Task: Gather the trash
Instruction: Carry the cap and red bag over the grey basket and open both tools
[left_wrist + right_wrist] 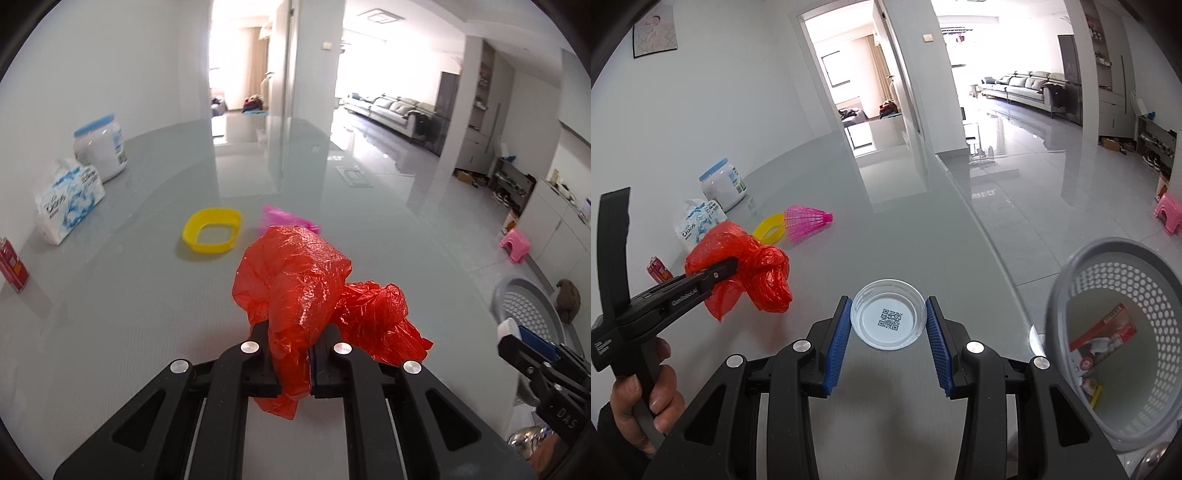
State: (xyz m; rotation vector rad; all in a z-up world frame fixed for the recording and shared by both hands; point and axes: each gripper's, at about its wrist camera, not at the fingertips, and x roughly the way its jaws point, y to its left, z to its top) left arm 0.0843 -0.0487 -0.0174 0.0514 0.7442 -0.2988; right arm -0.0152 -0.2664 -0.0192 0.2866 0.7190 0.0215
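My left gripper [295, 354] is shut on a crumpled red plastic bag [299, 280] and holds it above the grey table; the bag also shows in the right wrist view [746, 266]. My right gripper [888, 325] is open, its blue pads on either side of a white plastic lid [888, 319] with a QR code, which lies on the table. A grey perforated waste basket [1115, 332] stands at the right beside the table edge, with a red carton and other trash inside.
On the table lie a yellow plastic ring [212, 229], a pink shuttlecock [807, 219], a tissue pack [68, 199], a white jar with a blue lid [101, 147] and a small red carton [13, 264]. The table edge [997, 251] runs along the right.
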